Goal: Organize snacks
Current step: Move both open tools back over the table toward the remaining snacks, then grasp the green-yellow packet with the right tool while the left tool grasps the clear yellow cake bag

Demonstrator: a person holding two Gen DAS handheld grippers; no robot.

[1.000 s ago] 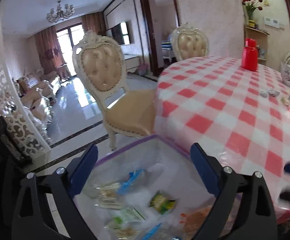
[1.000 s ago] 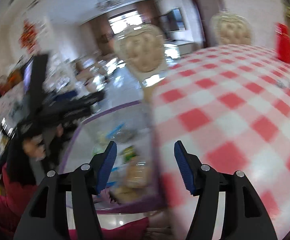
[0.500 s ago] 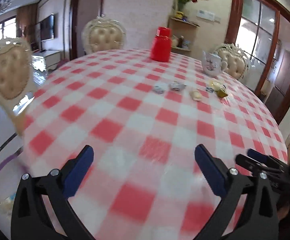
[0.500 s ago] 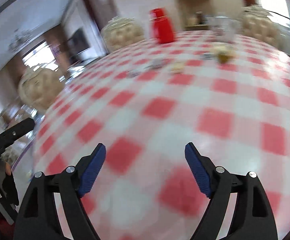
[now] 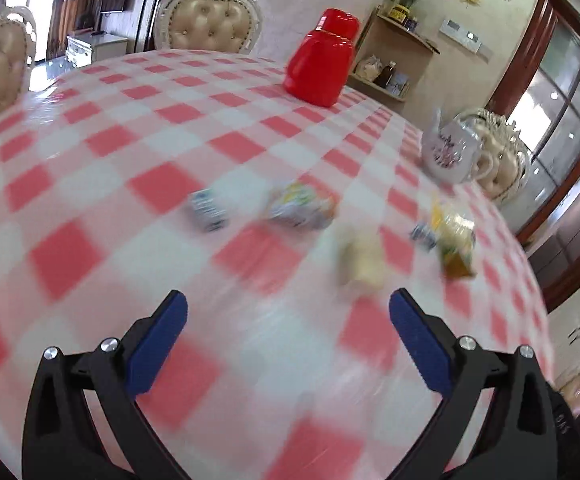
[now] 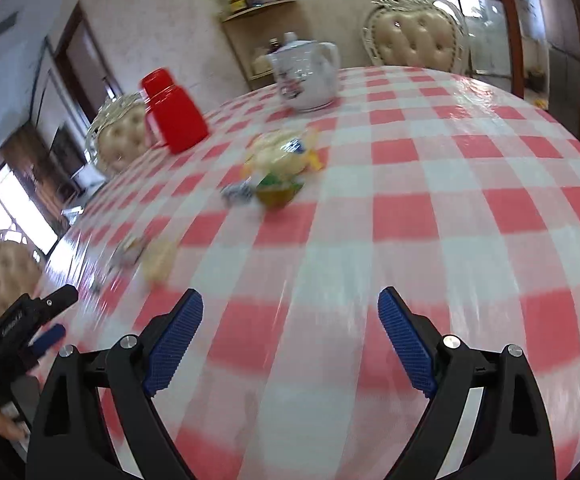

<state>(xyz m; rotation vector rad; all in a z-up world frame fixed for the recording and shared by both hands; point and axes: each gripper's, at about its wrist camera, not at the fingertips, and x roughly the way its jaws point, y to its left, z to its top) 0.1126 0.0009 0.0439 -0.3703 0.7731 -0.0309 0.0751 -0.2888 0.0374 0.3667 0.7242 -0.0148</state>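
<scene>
Several small wrapped snacks lie blurred on the red-and-white checked table [image 5: 90, 184]: a blue-white packet [image 5: 208, 211], a pale packet [image 5: 300, 210], a beige one [image 5: 360, 262] and a yellow-green one [image 5: 456, 246]. My left gripper [image 5: 288, 320] is open and empty, above the cloth just short of them. In the right wrist view the yellow-green snack pile [image 6: 280, 160] and a beige snack [image 6: 158, 258] lie ahead and to the left. My right gripper [image 6: 290, 320] is open and empty. The left gripper [image 6: 30, 320] shows at that view's left edge.
A red jug [image 5: 322, 62] stands at the table's far side and also shows in the right wrist view [image 6: 174, 114]. A white floral teapot [image 5: 448, 152] stands at the right, also seen in the right wrist view [image 6: 304, 74]. Padded chairs [image 5: 208, 20] ring the table.
Both grippers swung from the clear bag of snacks by the table's left edge to over the table and moved in toward the loose snacks. Both stayed open.
</scene>
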